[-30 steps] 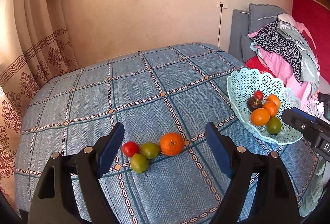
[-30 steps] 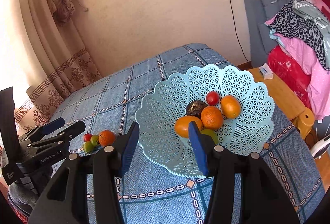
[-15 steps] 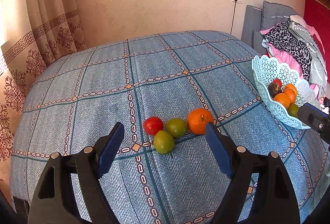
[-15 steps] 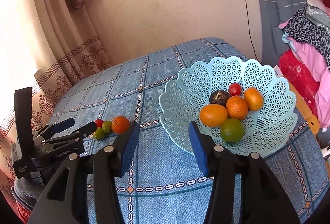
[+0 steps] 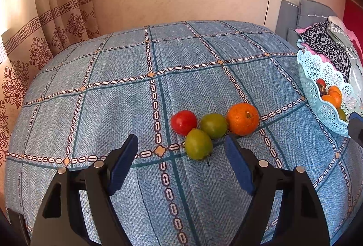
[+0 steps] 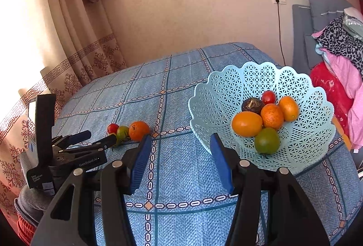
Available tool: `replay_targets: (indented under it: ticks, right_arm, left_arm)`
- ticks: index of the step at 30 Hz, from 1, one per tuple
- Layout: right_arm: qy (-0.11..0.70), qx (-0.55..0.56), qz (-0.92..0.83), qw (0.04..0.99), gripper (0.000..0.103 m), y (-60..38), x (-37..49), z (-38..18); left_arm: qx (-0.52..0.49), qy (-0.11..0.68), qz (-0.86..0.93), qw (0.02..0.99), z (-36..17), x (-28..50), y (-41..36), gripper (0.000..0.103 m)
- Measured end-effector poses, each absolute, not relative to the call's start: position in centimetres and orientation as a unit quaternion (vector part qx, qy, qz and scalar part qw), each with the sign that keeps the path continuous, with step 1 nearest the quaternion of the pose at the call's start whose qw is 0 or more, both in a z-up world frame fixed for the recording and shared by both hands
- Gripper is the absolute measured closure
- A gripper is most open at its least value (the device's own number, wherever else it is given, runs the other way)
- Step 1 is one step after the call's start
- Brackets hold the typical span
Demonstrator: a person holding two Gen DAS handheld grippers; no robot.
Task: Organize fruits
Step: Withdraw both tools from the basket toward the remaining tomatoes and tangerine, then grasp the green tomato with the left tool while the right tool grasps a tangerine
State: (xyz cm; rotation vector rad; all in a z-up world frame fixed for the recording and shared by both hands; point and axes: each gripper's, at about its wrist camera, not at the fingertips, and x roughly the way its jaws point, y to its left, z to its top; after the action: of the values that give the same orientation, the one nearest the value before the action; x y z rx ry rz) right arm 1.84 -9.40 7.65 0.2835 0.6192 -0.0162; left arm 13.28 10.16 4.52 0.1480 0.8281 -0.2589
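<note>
On the blue checked cloth lie a red tomato (image 5: 183, 121), two green fruits (image 5: 198, 144) (image 5: 213, 125) and an orange (image 5: 242, 118) in a tight cluster. My left gripper (image 5: 181, 150) is open, its blue pads either side of the nearer green fruit, a little short of it. A pale blue lattice basket (image 6: 215, 96) holds several fruits: oranges, a green one (image 6: 266, 140), a red one and a dark one. My right gripper (image 6: 180, 154) is open and empty, just left of the basket's front rim. The left gripper (image 6: 95, 138) shows in the right wrist view by the cluster.
The basket (image 5: 317, 73) stands near the table's right edge. A pile of clothes (image 6: 340, 46) lies on grey furniture beyond it. A patterned curtain (image 5: 52, 26) hangs at the left. A wall socket with a cable (image 6: 278, 0) is on the back wall.
My left gripper has moved closer to the fruit cluster, which now sits larger and between the pads. The right gripper has swung left, so the basket has shifted right in its view.
</note>
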Motion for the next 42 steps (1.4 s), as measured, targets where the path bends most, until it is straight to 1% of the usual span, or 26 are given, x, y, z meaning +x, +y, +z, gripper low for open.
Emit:
replay_targets:
  ticks: [10,11,12,15,29,32,39,42]
  right_arm:
    - [0.295,0.124,0.008,0.947,0.048,-8.1,1.6,7.8]
    - [0.294,0.123,0.01,0.948,0.048,-7.9,1.5,7.8]
    - [0.294,0.122,0.012,0.948,0.048,-7.8,1.5,7.8]
    - [0.293,0.118,0.019,0.949,0.048,-7.5,1.5,7.8]
    - [0.305,0.091,0.055,0.946,0.048,-4.7,2.5,6.6]
    - [0.315,0.092,0.069,0.942,0.048,-4.1,3.6,6.6]
    - [0.34,0.043,0.102,0.934,0.048,-1.5,6.7,6.6]
    - [0.355,0.038,0.108,0.928,0.05,-0.8,8.2,6.1]
  left_arm:
    - [0.078,0.414,-0.136,0.897,3.2,13.8,9.5,0.049]
    - [0.079,0.413,-0.139,0.897,3.1,13.8,9.4,0.054]
    - [0.079,0.413,-0.144,0.896,3.1,13.8,9.2,0.061]
    - [0.088,0.415,-0.15,0.893,2.7,13.6,8.7,0.075]
    - [0.064,0.391,-0.146,0.907,4.6,12.0,10.9,0.075]
    - [0.057,0.391,-0.141,0.908,4.7,12.1,11.6,0.075]
    - [0.038,0.4,-0.125,0.907,4.4,12.6,13.3,0.075]
    - [0.04,0.401,-0.118,0.908,4.2,12.8,13.5,0.075]
